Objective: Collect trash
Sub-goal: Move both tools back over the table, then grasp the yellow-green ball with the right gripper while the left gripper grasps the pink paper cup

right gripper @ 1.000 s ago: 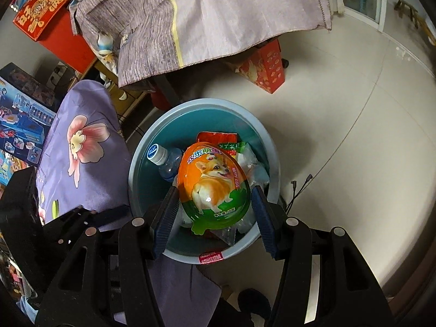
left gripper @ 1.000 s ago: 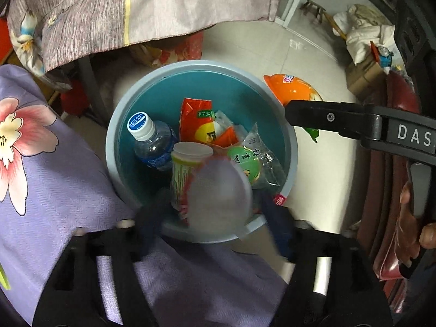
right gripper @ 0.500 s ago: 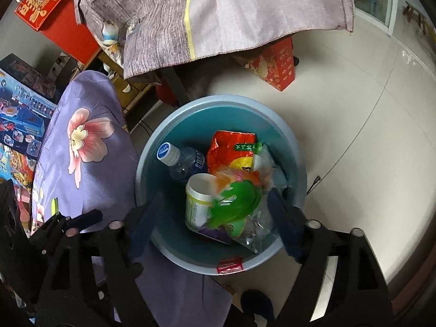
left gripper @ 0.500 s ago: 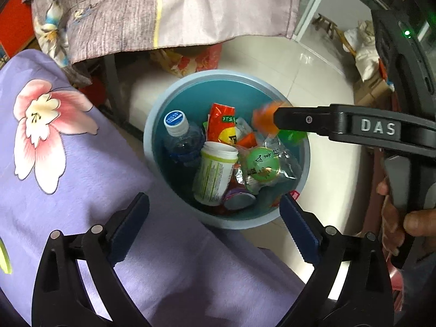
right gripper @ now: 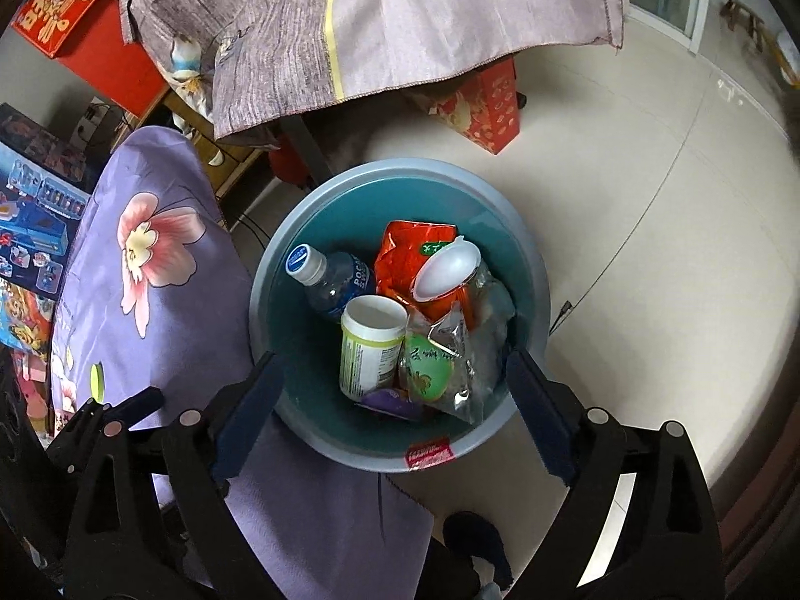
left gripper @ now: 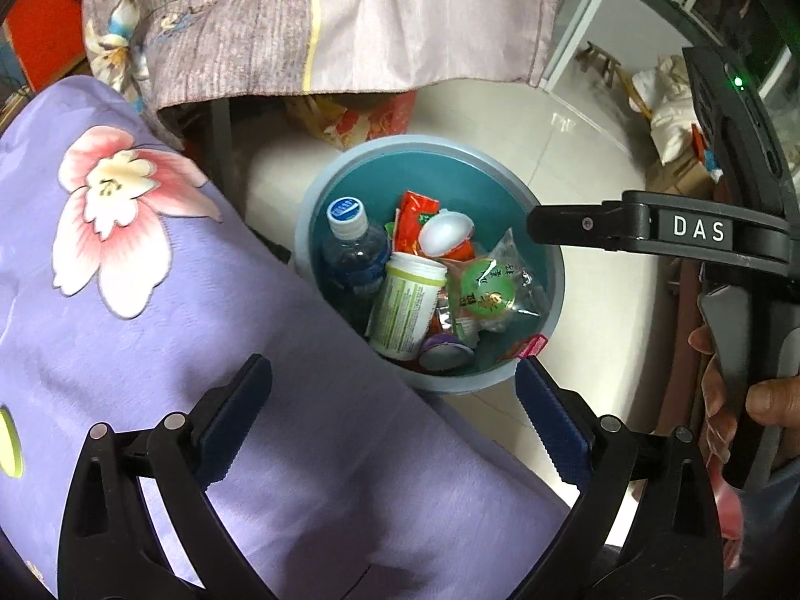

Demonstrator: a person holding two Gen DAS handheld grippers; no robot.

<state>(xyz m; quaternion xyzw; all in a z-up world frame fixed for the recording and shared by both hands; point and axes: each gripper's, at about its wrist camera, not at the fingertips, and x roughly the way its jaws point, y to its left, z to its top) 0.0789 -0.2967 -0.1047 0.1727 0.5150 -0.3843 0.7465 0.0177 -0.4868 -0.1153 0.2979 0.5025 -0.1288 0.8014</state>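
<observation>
Down in the blue bin (right gripper: 525, 270) on the floor lie a bottle (right gripper: 332, 280), jar (right gripper: 370, 345) and wrappers. Right gripper (right gripper: 395, 407) and left gripper (left gripper: 392, 422) both gape wide, empty. Only the left view shows the hand (left gripper: 725, 400).

Left gripper (left gripper: 392, 420) of matte black plastic with ribbed dark blue fingers (left gripper: 547, 420), round silver screws on the arms, right gripper (right gripper: 392, 407) built alike, its side marked DAS in white, small green light, bare-skinned hand (left gripper: 725, 400) on its handle
</observation>
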